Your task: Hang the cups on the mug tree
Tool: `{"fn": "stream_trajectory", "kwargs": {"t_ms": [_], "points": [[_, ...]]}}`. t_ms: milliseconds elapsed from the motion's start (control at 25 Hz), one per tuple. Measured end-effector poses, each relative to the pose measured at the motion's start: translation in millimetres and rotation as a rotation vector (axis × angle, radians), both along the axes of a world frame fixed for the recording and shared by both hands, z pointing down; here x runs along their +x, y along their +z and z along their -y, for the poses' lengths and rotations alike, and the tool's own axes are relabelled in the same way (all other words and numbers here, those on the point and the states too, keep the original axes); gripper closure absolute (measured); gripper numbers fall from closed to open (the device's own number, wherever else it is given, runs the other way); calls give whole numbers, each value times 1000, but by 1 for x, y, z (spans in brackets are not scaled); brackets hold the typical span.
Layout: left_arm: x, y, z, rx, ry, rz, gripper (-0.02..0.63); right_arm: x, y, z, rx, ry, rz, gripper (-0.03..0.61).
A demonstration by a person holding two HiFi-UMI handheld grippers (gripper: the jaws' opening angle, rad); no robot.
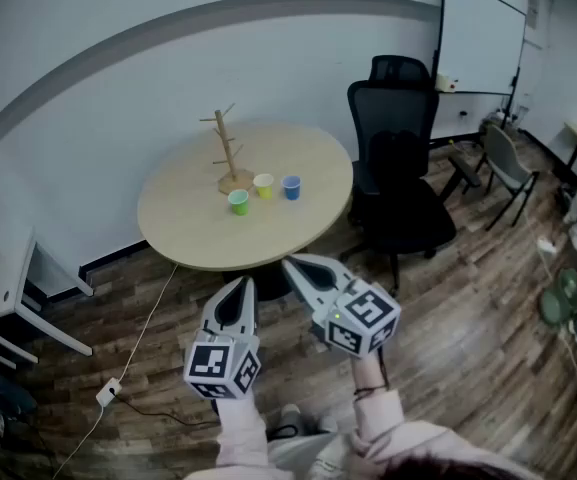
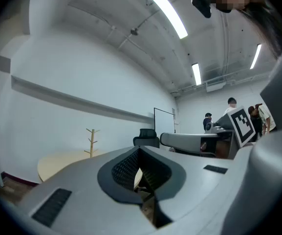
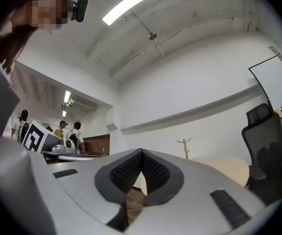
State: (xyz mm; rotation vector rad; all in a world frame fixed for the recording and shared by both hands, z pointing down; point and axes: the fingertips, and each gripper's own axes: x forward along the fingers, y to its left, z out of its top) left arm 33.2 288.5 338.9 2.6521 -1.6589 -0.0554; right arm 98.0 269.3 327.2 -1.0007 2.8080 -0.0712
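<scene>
A bare wooden mug tree (image 1: 231,153) stands on the round pale table (image 1: 188,218). In front of it sit three small cups: green (image 1: 238,201), yellow (image 1: 263,185) and blue (image 1: 291,187). Both grippers are held well short of the table, over the wood floor. My left gripper (image 1: 245,284) points level at the table, jaws shut and empty. My right gripper (image 1: 290,263) sits beside it, also shut with nothing held. The mug tree (image 2: 92,142) shows far off in the left gripper view, and the same tree (image 3: 184,148) in the right gripper view.
A black office chair (image 1: 398,168) stands right of the table, a folding chair (image 1: 508,168) and whiteboard (image 1: 483,38) beyond it. A white stand (image 1: 8,288) is at the left. A power strip and cable (image 1: 108,393) lie on the floor. People stand in the background.
</scene>
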Motion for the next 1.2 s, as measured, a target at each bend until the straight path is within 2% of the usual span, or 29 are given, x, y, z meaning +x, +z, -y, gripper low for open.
{"fn": "stream_trajectory", "kwargs": {"t_ms": [160, 480, 1200], "points": [[5, -4, 3, 12, 4, 2, 609, 2, -4, 2, 21, -11, 3, 591], [6, -2, 10, 12, 1, 8, 609, 4, -2, 11, 7, -6, 19, 589], [4, 20, 16, -39, -51, 16, 609, 12, 22, 26, -78, -33, 49, 589]]}}
